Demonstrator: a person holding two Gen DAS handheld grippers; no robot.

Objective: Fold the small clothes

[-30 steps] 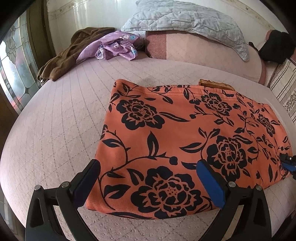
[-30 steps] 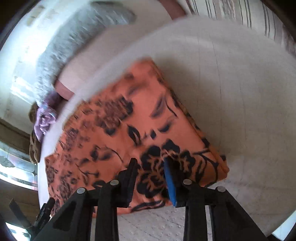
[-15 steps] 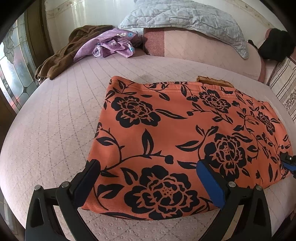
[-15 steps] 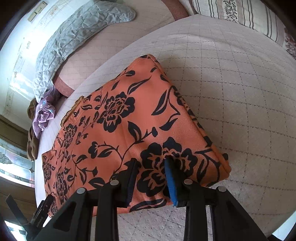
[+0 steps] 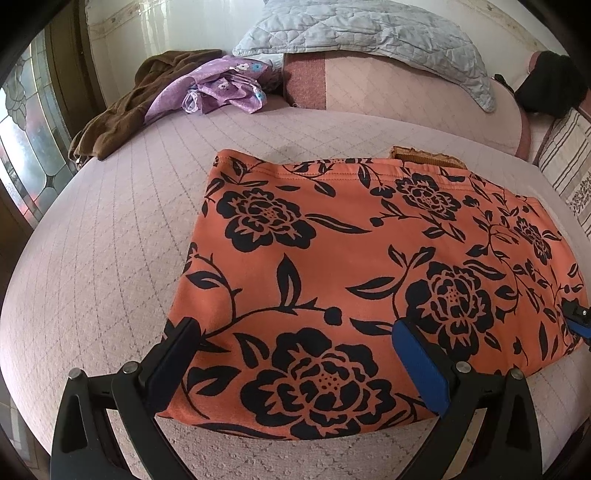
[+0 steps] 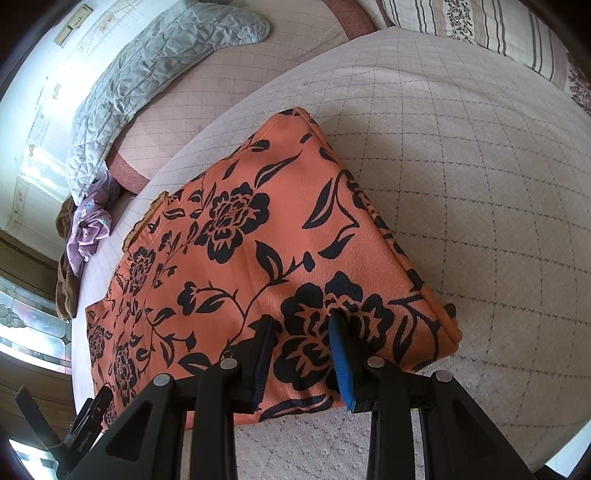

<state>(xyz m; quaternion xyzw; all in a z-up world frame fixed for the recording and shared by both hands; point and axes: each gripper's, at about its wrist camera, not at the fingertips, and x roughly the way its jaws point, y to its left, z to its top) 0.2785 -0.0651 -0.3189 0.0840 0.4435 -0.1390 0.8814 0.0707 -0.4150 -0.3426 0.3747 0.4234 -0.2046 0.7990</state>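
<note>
- On the bed [image 5: 110, 258], near its front edge, lies the orange floral cloth [image 5: 369, 258], folded flat into a rectangle.
- Left gripper [image 5: 295, 339] hangs over the cloth's near left corner, jaws wide apart, pads clear of the fabric.
- Right gripper [image 6: 303, 328] sits at the cloth's near right corner, jaws narrow with a raised bit of fabric between them; whether the pads press it, I cannot tell.
- Brown and purple clothes [image 5: 192, 85] lie heaped at the bed's far left corner.
- Grey quilt [image 5: 369, 33] drapes the far edge.

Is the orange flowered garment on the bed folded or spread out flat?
Folded. The orange garment lies as a thick rectangular pad with doubled edges, on the quilted bedspread.
</note>
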